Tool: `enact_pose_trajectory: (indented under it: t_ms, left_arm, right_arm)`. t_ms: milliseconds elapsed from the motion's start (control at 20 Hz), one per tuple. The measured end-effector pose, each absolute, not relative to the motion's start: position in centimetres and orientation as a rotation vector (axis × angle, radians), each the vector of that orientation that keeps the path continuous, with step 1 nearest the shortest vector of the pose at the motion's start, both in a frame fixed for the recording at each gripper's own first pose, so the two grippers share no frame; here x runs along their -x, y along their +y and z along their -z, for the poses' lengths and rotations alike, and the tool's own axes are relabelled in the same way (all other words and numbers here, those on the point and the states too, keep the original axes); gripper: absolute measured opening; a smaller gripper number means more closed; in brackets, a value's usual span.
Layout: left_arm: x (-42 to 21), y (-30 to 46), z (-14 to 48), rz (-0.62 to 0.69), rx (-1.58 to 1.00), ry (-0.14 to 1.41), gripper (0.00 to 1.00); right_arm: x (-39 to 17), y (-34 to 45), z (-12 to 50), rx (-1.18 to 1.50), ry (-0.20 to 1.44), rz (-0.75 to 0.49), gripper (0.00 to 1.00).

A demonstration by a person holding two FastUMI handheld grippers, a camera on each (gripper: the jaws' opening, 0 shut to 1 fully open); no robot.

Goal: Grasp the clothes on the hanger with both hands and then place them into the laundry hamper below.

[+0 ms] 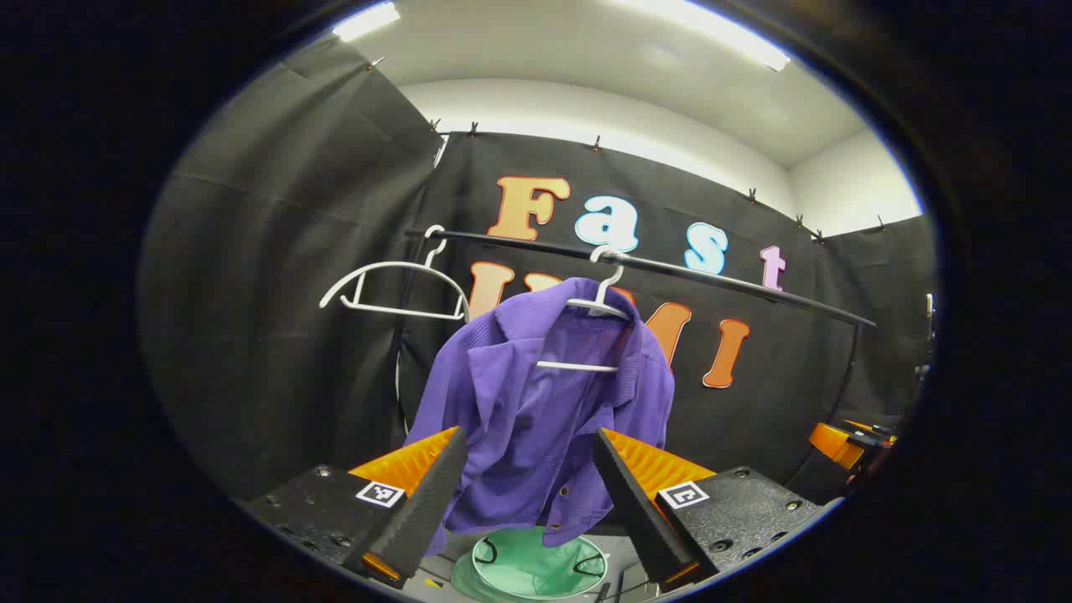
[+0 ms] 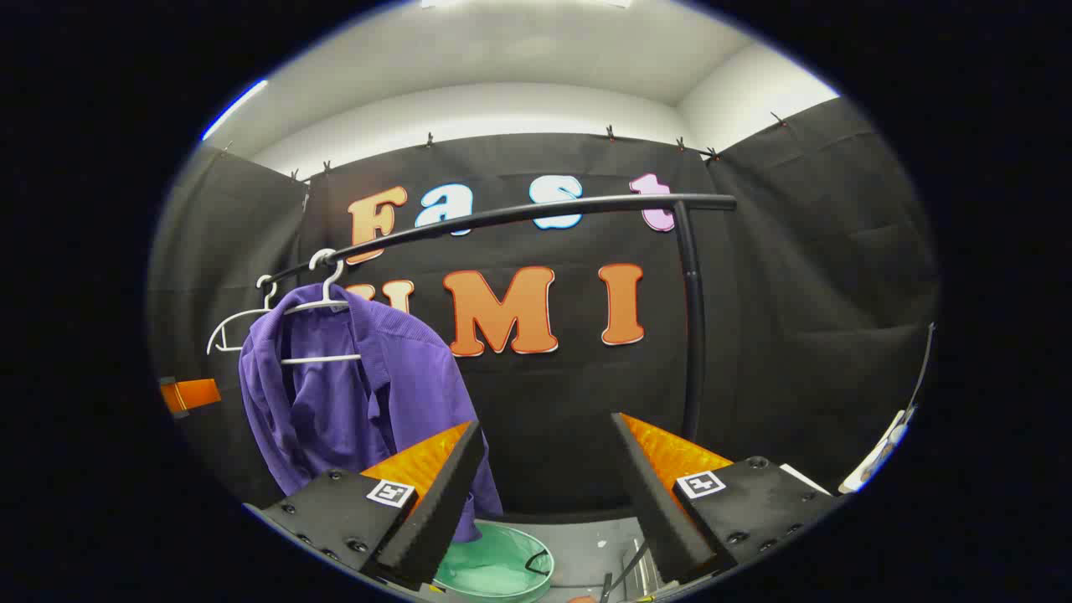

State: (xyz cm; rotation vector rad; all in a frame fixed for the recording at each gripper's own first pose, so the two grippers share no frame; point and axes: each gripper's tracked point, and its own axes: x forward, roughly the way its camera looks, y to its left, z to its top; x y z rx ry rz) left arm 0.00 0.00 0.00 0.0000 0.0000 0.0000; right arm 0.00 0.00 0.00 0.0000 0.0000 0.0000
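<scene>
Purple shirt [image 1: 536, 402] hangs on white hanger [image 1: 596, 310] from rail [image 1: 670, 270], long axis vertical, green hamper [image 1: 536, 569] directly below. Left gripper [image 1: 528, 502] jaws apart, shirt dead ahead at 12 o'clock, nearer. Right gripper [image 2: 544, 502] jaws apart, shirt [image 2: 352, 394] at 10 o'clock, farther.

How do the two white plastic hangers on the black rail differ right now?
The bare white hanger carries nothing; the hanger holding the purple shirt is mostly draped in it. The bare one hangs nearer the rail's end by the side wall. Both are white and hooked on that rail.
</scene>
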Motion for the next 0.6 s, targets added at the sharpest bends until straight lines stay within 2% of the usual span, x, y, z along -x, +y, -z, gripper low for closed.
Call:
enact_pose_trajectory:
  t_ms: [50, 200, 600]
  left_arm:
    - [0.1, -0.3, 0.2, -0.017, -0.002, 0.004, 0.92]
    - [0.6, -1.7, 0.7, -0.036, -0.003, 0.007, 0.92]
    - [2.8, -2.9, 0.8, -0.092, -0.04, 0.014, 0.92]
  right_arm:
    - [-0.4, -0.4, 0.1, 0.006, 0.006, -0.006, 0.89]
    - [-0.8, -0.7, 1.0, -0.005, 0.035, -0.037, 0.98]
    - [-0.6, -0.2, 3.1, -0.06, 0.075, -0.138, 0.98]
